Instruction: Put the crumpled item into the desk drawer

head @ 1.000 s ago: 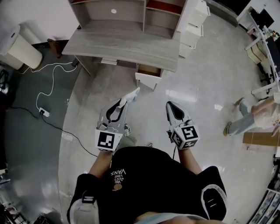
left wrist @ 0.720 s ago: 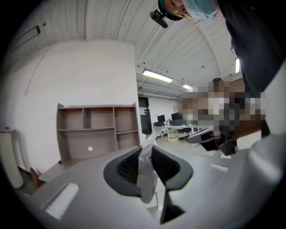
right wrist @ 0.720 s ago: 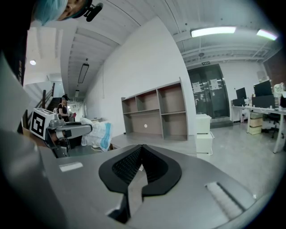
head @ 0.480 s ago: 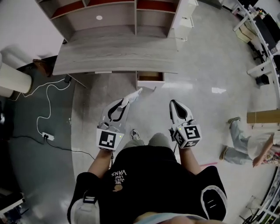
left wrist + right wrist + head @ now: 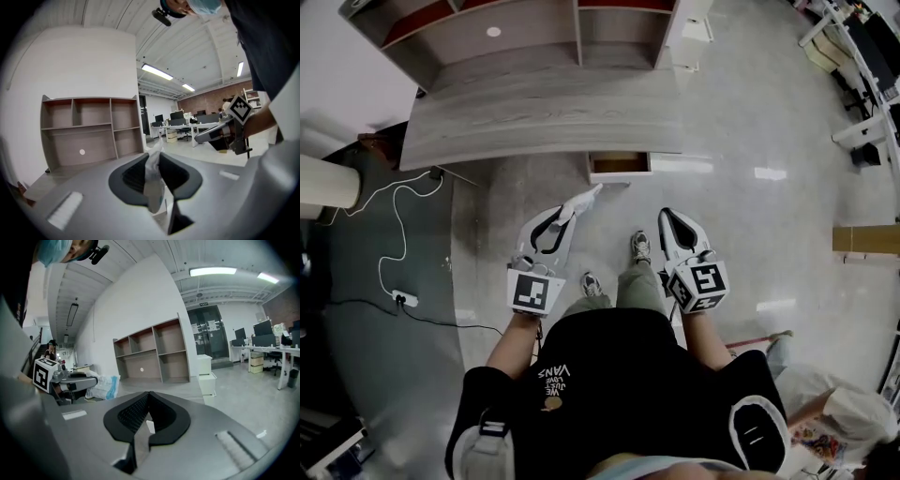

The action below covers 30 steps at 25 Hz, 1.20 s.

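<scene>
Grey-brown wood grain covers the long desk (image 5: 544, 112) in the head view. It lies squarer across the top than a second ago, when it sat skewed. Its small open desk drawer (image 5: 619, 165) hangs under the front edge, right of centre, much where it was half a second ago. The left gripper (image 5: 565, 214) is clamped on the white crumpled item (image 5: 583, 199), whose tip points toward the drawer but is well short of it. The right gripper (image 5: 667, 218) is closed and empty. Both keep their places, while a grey shoe (image 5: 640, 247) has stepped forward between them. On the glossy pale floor (image 5: 750, 216), a bystander (image 5: 825, 412) has moved from the right edge to the lower right corner. A white cable (image 5: 394, 211) runs over darker flooring at left to a power strip (image 5: 405, 300).

Left gripper view: the jaws pinch the crumpled item, which stands upright between the pads. Behind are the desk's open wooden shelf unit (image 5: 89, 129) against a white wall and rows of office tables (image 5: 187, 127).

Right gripper view: the jaws meet with nothing between them. A white drawer cabinet (image 5: 206, 373) stands beside the shelves.
</scene>
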Motion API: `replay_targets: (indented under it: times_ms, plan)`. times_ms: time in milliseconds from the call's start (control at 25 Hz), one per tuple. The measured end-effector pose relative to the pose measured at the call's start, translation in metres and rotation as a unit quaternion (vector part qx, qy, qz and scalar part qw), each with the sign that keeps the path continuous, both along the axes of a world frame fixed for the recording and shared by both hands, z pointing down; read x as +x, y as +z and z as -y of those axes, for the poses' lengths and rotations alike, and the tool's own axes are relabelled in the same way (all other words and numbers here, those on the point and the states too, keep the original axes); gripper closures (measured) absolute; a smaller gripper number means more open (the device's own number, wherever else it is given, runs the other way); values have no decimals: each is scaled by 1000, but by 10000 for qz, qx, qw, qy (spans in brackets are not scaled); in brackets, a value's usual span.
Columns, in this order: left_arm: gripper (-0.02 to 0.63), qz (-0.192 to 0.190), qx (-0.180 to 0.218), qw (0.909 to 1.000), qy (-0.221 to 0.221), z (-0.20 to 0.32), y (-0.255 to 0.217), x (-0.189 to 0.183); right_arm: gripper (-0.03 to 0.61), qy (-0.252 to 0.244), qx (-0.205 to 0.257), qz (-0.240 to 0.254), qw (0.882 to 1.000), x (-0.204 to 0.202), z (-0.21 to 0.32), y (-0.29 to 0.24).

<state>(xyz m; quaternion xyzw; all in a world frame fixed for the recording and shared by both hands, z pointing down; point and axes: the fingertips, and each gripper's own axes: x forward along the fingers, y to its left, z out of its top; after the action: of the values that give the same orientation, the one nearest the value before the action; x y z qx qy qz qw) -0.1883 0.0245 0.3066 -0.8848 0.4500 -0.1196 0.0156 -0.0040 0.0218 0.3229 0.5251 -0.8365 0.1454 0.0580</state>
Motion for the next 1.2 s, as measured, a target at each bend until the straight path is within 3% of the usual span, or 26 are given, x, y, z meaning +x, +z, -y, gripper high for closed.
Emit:
replay_targets:
  times_ms: [280, 440, 640, 800, 1200]
  plan:
    - [497, 187, -70, 9996, -189, 37, 21, 16, 577, -562, 156, -130, 9982, 5, 39, 20]
    - [497, 289, -207, 9991, -224, 56, 41, 26, 575, -792, -92, -221, 9966, 9, 57, 41]
    - [497, 395, -417, 9979, -290, 78, 70, 29, 574, -877, -190, -256, 9956, 11, 77, 73]
    - [497, 609, -536, 9965, -179, 88, 93, 38, 510, -725, -161, -177, 9971, 17, 90, 100]
    - [497, 905, -599, 9941, 30, 111, 131, 56, 454, -773, -379, -246, 9960, 25, 108, 161]
